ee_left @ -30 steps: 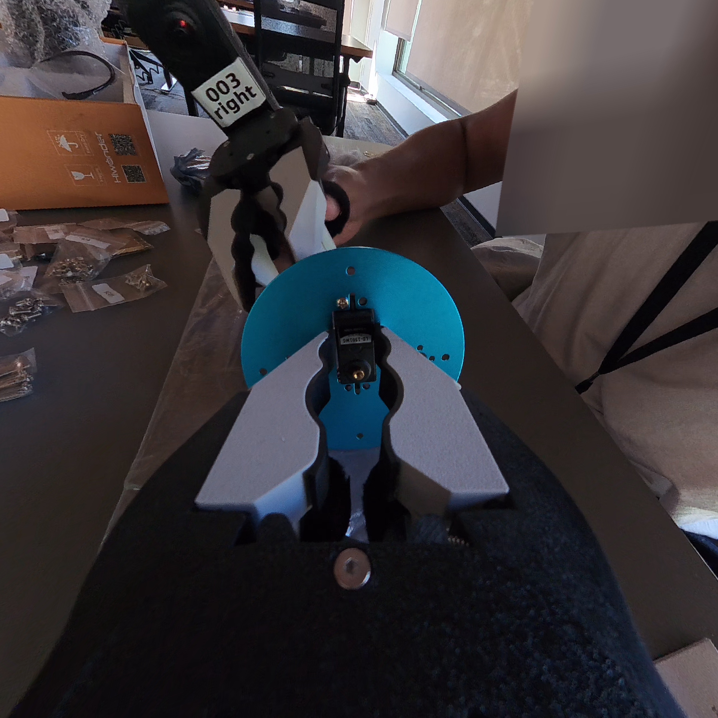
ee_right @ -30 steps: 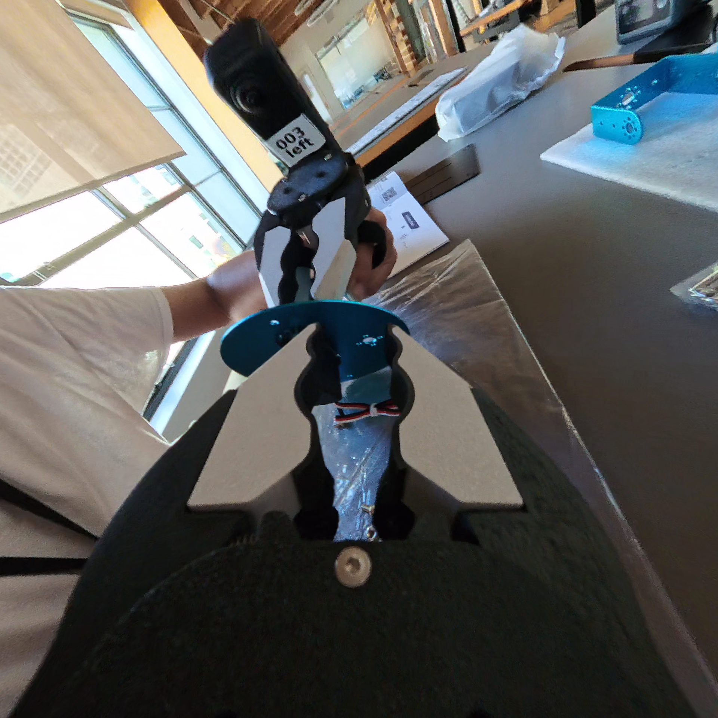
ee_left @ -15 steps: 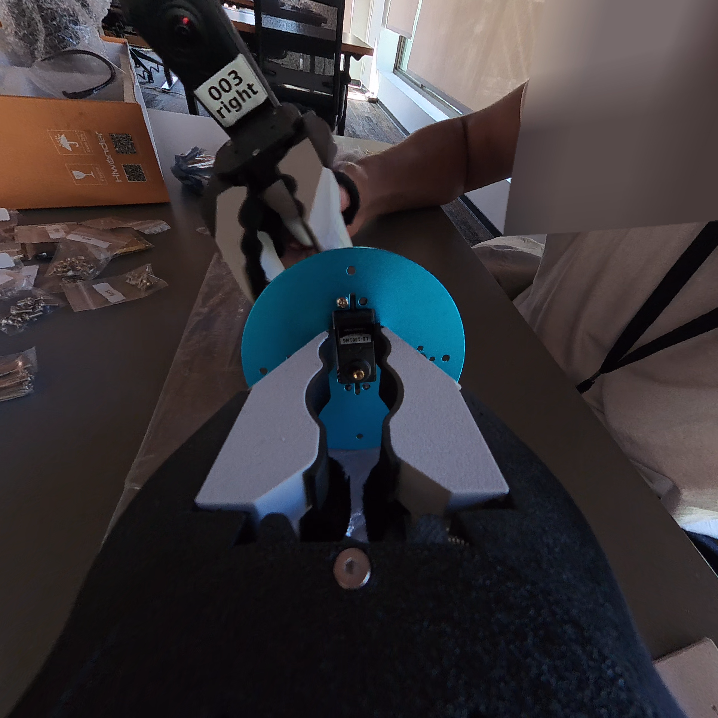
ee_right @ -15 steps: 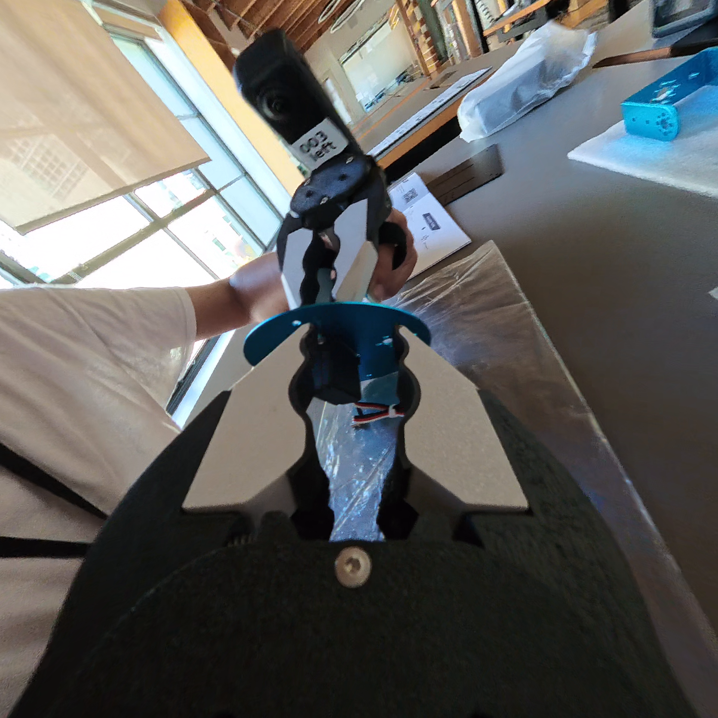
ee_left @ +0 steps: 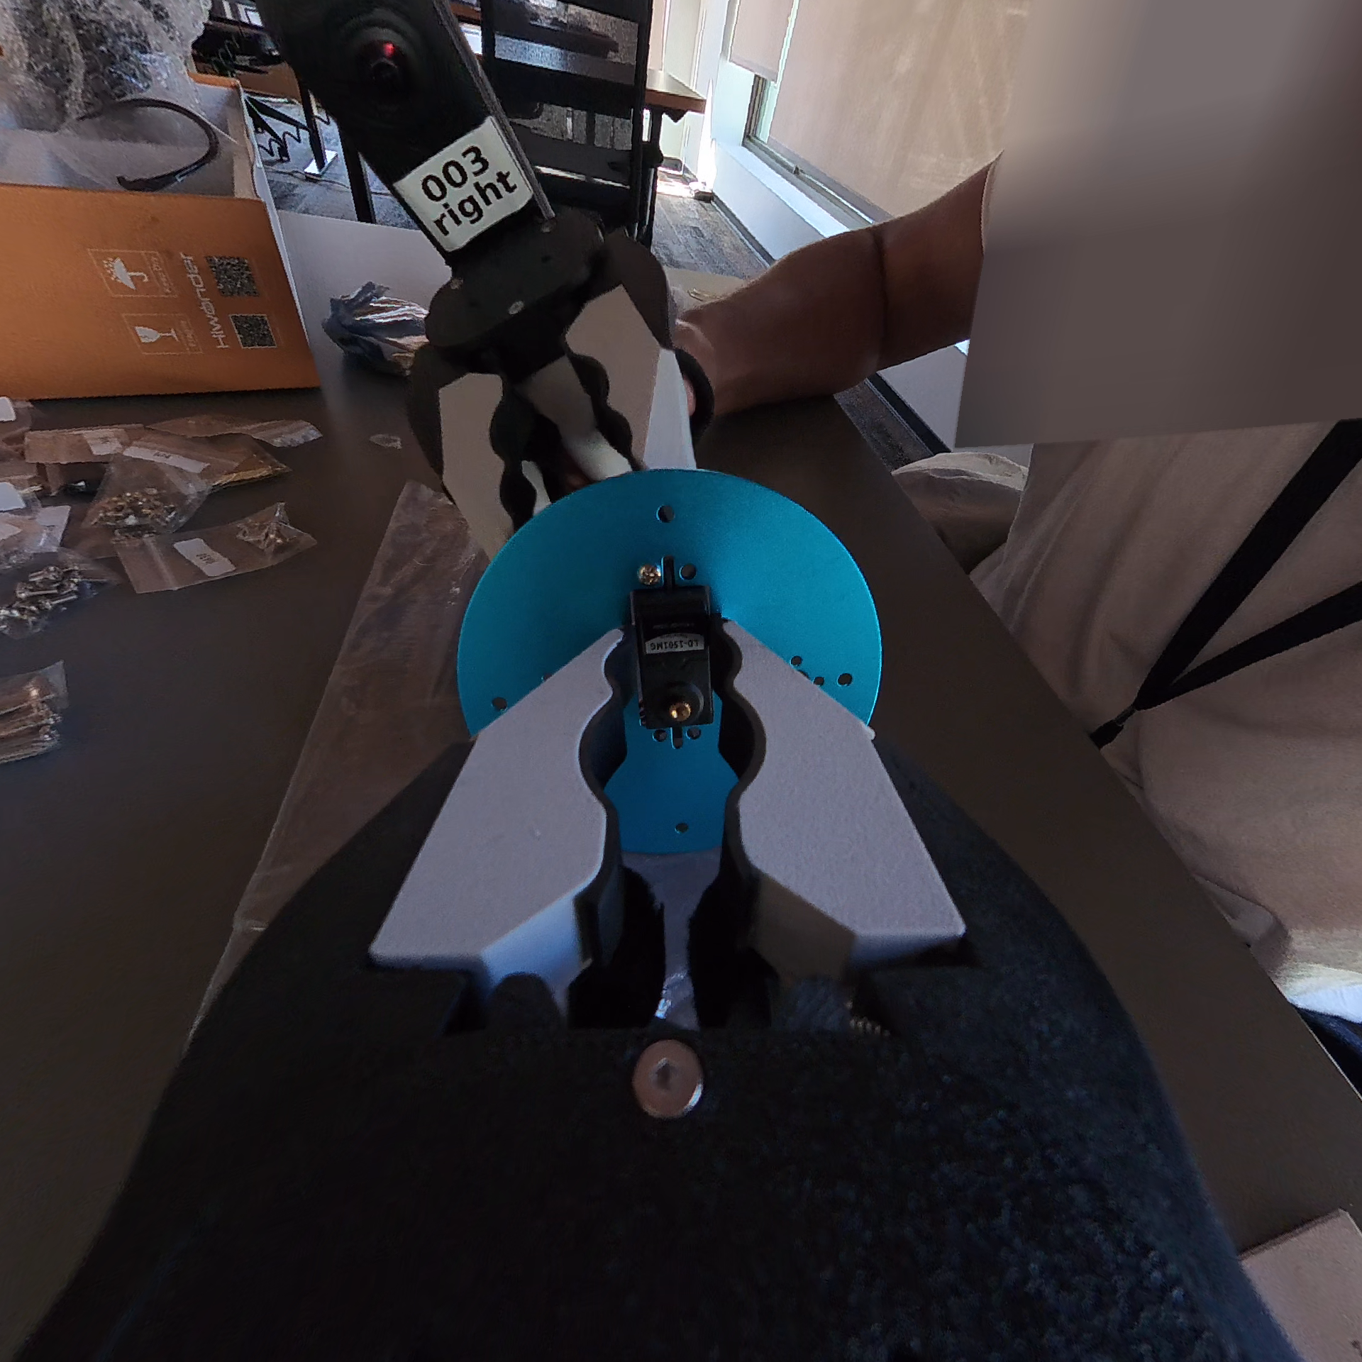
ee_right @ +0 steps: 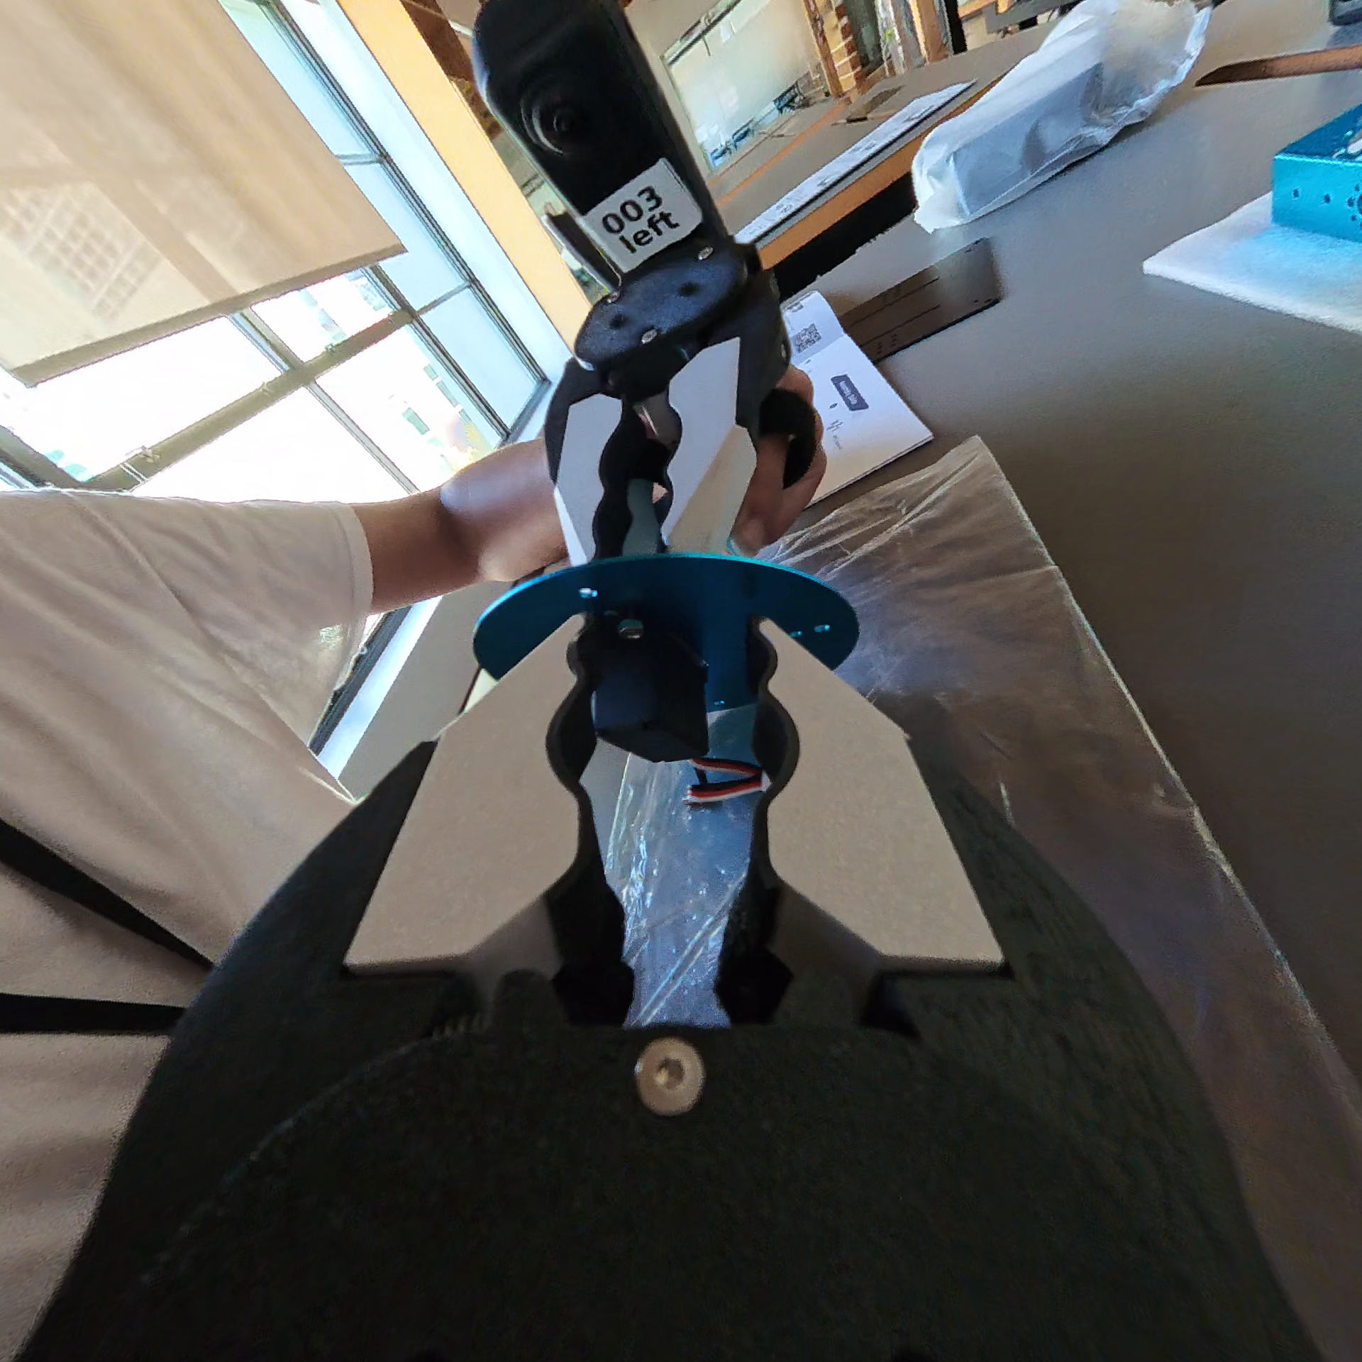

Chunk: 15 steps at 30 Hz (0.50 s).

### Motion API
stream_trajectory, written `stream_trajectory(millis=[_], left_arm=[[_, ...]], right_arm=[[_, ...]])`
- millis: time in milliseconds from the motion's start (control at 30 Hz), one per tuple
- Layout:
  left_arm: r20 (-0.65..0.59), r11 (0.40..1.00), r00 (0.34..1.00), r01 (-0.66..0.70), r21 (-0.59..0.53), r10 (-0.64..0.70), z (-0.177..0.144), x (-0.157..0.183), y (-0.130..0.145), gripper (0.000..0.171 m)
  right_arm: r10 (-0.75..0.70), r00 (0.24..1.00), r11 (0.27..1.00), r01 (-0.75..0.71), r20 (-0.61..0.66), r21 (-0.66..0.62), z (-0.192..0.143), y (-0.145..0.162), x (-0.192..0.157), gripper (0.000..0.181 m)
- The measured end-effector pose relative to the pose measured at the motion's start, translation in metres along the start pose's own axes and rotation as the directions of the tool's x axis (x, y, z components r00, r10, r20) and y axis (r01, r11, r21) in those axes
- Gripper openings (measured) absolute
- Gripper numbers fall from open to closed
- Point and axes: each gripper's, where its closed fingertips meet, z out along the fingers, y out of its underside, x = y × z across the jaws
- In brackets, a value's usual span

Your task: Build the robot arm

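Observation:
A round blue metal disc (ee_left: 774, 589) with a black servo (ee_left: 674, 663) mounted through its middle is held in the air over the dark table. My left gripper (ee_left: 671, 634) is shut on the servo's top face, with the disc facing the camera. In the right wrist view the disc (ee_right: 737, 589) is seen edge-on, and the servo body (ee_right: 648, 707) hangs under it with a red, white and black wire (ee_right: 726, 781). My right gripper (ee_right: 672, 626) is open, its fingers on either side of that body. It also shows behind the disc in the left wrist view (ee_left: 567, 486).
A clear plastic sheet (ee_right: 958, 589) lies under the disc. An orange box (ee_left: 140, 295) and several bags of screws (ee_left: 206, 553) are on the left. A booklet (ee_right: 847, 398), a blue bracket (ee_right: 1319, 191) on white foam and a white bag (ee_right: 1054, 133) lie farther off. The person sits at the table's edge (ee_left: 1179, 663). Left and right tips are no more than a few centimetres apart. Left tips and right tips are each some 30 cm from the blue bracket (ee_right: 1319, 191).
My right gripper has moved in closer, so the servo body now sits deeper between its fingers. My left gripper and the disc have stayed still.

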Motion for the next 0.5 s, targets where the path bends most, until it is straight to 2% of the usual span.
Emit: stream_trajectory(millis=[67, 133, 233, 300, 367, 467, 500], left_arm=[[0.002, 1.000, 1.000, -0.004, 0.001, 0.004, 0.000, 0.000, 0.000, 0.018], [-0.002, 1.000, 1.000, -0.005, 0.001, 0.005, 0.000, 0.001, -0.001, 0.018], [-0.001, 1.000, 1.000, -0.004, 0.000, 0.004, 0.000, 0.000, -0.001, 0.018], [-0.001, 1.000, 1.000, -0.001, 0.001, 0.001, -0.001, 0.000, 0.000, 0.018], [-0.004, 1.000, 1.000, 0.000, 0.001, 0.000, -0.001, 0.000, 0.000, 0.018], [0.005, 1.000, 1.000, 0.001, 0.007, -0.001, -0.002, -0.001, -0.001, 0.018], [-0.003, 1.000, 1.000, 0.001, 0.009, -0.001, -0.002, 0.000, -0.001, 0.018]], right_arm=[[0.012, 1.000, 1.000, -0.012, -0.027, 0.011, -0.001, -0.003, 0.006, 0.038], [0.048, 0.997, 0.998, -0.045, -0.065, 0.038, -0.008, -0.007, 0.018, 0.030], [0.056, 0.998, 0.997, -0.054, -0.029, 0.063, -0.012, -0.012, 0.013, 0.034], [0.017, 1.000, 1.000, -0.017, -0.008, 0.023, -0.006, -0.005, 0.004, 0.039], [-0.009, 1.000, 1.000, 0.009, -0.018, -0.007, 0.000, 0.002, 0.002, 0.039], [0.028, 0.999, 1.000, -0.027, -0.038, 0.013, -0.003, -0.003, 0.011, 0.042], [0.044, 0.997, 0.999, -0.042, -0.069, 0.025, -0.007, -0.005, 0.017, 0.028]])
